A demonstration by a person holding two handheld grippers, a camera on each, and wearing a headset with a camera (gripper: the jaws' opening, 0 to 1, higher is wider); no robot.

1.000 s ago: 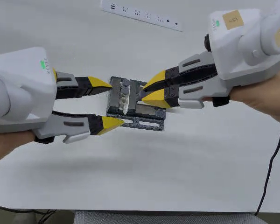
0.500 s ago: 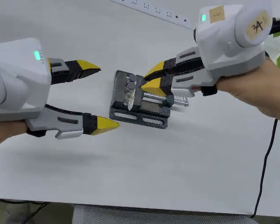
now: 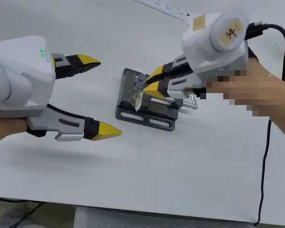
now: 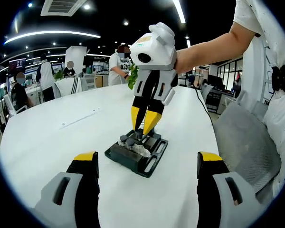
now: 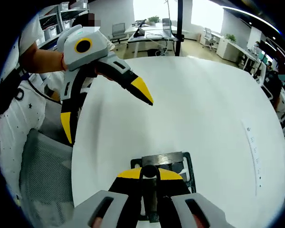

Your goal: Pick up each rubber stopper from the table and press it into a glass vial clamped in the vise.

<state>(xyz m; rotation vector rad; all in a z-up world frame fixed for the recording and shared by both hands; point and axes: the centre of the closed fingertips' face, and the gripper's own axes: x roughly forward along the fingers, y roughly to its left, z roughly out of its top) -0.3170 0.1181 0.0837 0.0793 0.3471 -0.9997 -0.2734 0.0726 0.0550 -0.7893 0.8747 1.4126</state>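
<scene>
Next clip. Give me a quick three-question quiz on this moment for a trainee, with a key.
1. True or false: the left gripper is shut on the vise.
2. What sits between the tips of the right gripper? A: a rubber stopper. B: a pen. C: nothing.
3. Fill in: the vise stands on a white ____.
Key: 1 false, it is open and clear of the vise. 2 A. 3 table.

Yellow-tipped fingers (image 3: 107, 130), dark stopper (image 5: 149, 171), black vise (image 3: 147, 118).
</scene>
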